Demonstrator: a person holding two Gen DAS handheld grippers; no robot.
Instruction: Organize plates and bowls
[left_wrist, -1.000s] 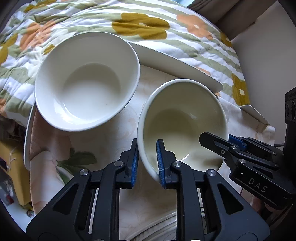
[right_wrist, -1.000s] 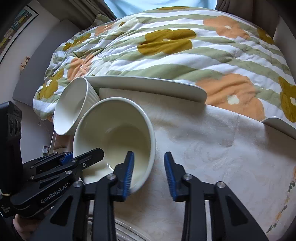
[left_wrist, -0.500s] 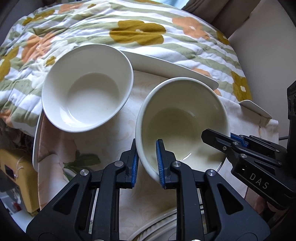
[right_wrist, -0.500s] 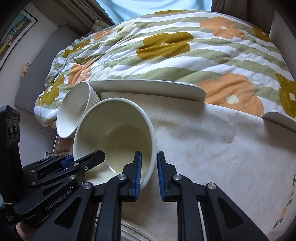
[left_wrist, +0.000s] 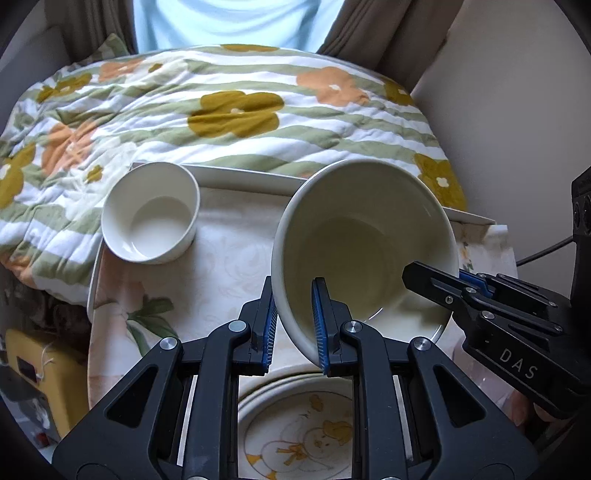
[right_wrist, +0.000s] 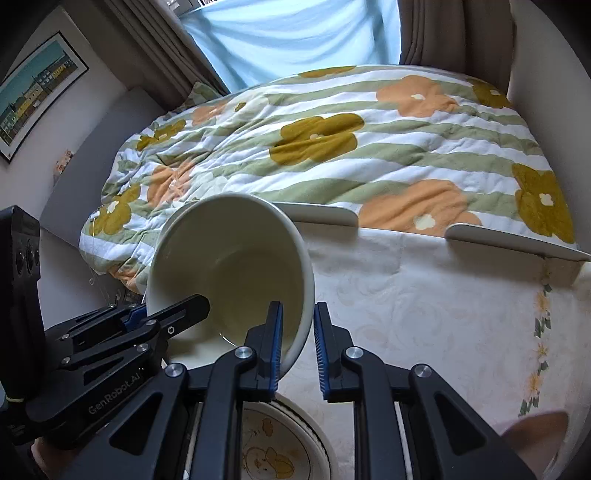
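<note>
A large cream bowl (left_wrist: 364, 243) hangs tilted above the table, held by both grippers. My left gripper (left_wrist: 293, 321) is shut on its near-left rim, one pad inside and one outside. My right gripper (right_wrist: 297, 332) is shut on the opposite rim, and it also shows in the left wrist view as the right gripper (left_wrist: 436, 280) reaching into the bowl. The left gripper (right_wrist: 184, 310) shows in the right wrist view at the bowl's lower left. A small white bowl (left_wrist: 151, 214) stands on the table at the left. Beneath the grippers lies a stack of plates, with a duck-print plate (left_wrist: 299, 435) on top.
The table carries a cream floral cloth (right_wrist: 424, 314) and has white raised edges (right_wrist: 509, 240) at the back. A flowered quilt (left_wrist: 236, 110) lies beyond it. A yellow box (left_wrist: 33, 373) sits low at the left. Part of a hand (right_wrist: 535, 428) shows at the lower right.
The right gripper has shut on the large bowl's rim. Both grippers have risen with the bowl, tilting it, and the duck-print plates have come into view below.
</note>
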